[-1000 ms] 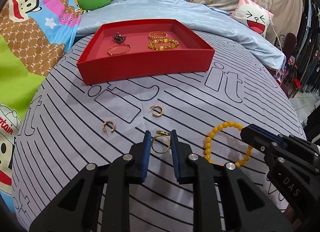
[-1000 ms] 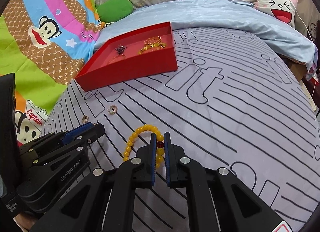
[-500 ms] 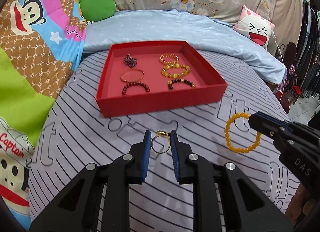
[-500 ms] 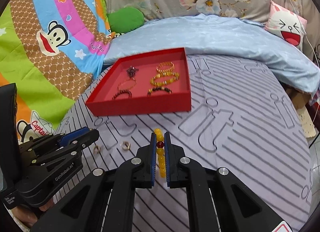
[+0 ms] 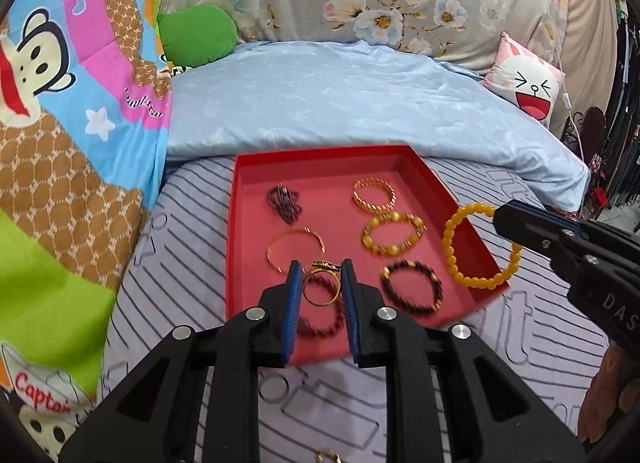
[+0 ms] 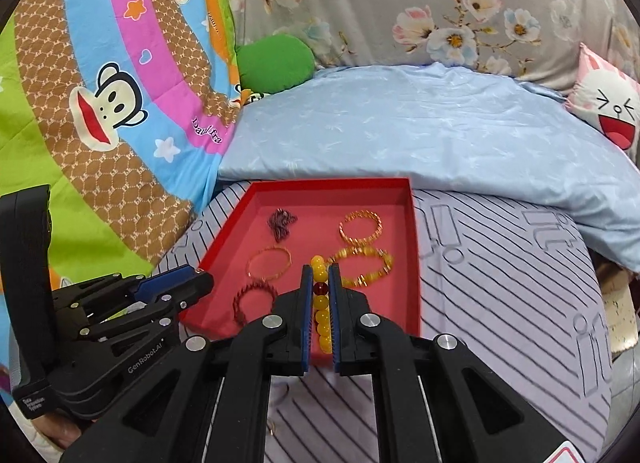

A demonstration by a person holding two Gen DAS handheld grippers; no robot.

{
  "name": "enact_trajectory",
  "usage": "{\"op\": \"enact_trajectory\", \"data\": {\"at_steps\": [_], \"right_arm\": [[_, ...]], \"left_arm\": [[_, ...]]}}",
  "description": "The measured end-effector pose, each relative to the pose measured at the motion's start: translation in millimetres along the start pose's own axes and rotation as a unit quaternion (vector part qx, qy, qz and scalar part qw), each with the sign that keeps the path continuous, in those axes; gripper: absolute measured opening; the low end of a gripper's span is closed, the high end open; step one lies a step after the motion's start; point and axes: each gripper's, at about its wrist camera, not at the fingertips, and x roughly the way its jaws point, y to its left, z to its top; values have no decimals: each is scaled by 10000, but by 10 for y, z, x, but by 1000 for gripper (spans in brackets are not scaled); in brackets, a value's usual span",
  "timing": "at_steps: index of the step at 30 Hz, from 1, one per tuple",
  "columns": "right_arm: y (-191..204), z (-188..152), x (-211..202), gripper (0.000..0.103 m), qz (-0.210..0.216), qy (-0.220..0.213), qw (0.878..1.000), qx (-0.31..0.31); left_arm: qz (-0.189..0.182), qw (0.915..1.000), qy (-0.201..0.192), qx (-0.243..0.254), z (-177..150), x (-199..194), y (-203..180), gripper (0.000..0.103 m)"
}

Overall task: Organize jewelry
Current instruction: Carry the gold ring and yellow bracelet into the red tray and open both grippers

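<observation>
my left gripper (image 5: 320, 283) was matte black plastic with two forked, cut-out arms, each carrying round silver screws. its fingers (image 5: 294, 303) wore ribbed blue pads on their inner faces. from the other camera, at nine o'clock, its side read "genrobot.ai" in white, with a small white label lower down. my right gripper (image 6: 320, 291) had the same black frame, silver screws and blue pads (image 6: 306, 303); its side showed white letters "das". a red-and-white sticker sat at five o'clock.

Beside the red tray (image 5: 440, 183), we see a small gold ring (image 5: 329, 456) cut off by the bottom edge, and the dark red bracelet (image 5: 322, 313) inside is partly hidden behind the left gripper (image 5: 320, 283).
</observation>
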Motion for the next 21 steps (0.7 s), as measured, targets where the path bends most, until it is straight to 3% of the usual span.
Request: {"op": "enact_trajectory", "data": {"at_steps": [10,21], "right_arm": [[113,472,854,7,207,429,9989,-57],[66,480,1622,7,131,1175,9930,25]], "left_arm": [[-19,9999,155,66,411,593,181,19],[-73,9983,576,-92,542,1147,385,19]]}}
